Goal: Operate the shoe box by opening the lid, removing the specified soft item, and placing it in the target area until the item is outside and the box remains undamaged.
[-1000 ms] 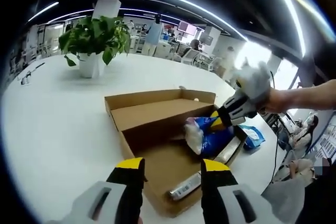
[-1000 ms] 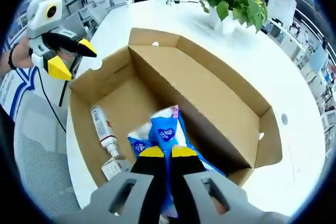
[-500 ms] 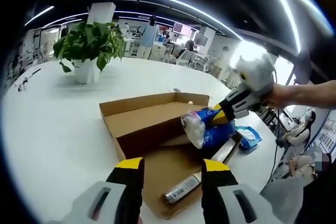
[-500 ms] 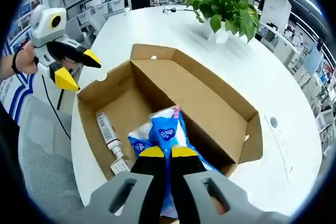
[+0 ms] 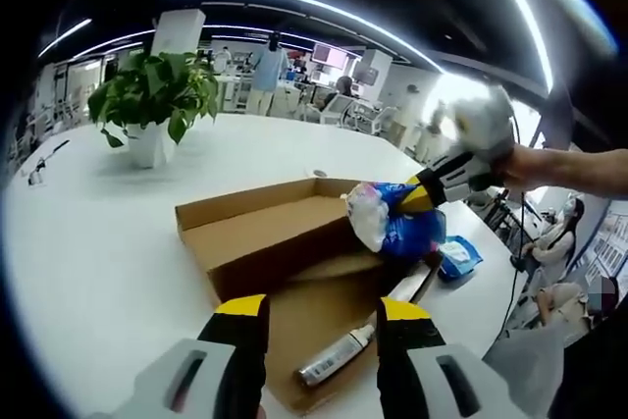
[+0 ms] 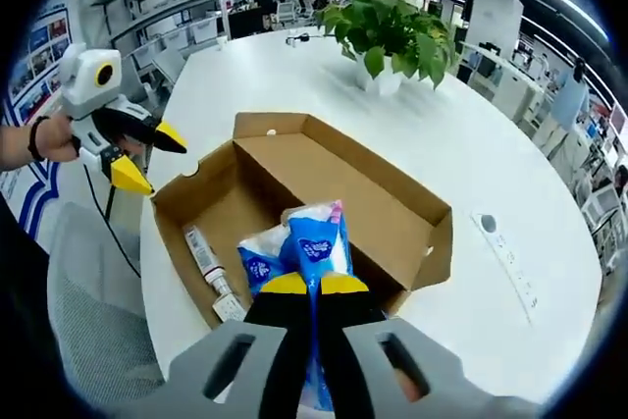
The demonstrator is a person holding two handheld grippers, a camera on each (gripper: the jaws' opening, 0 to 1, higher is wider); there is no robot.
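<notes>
Tissue pack above box rim.

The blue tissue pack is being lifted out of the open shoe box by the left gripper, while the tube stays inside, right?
Not quite: the right gripper holds the blue tissue pack, its jaws shut on it, as the right gripper view shows. The left gripper hangs open beside the shoe box. The tube does lie inside.
</notes>
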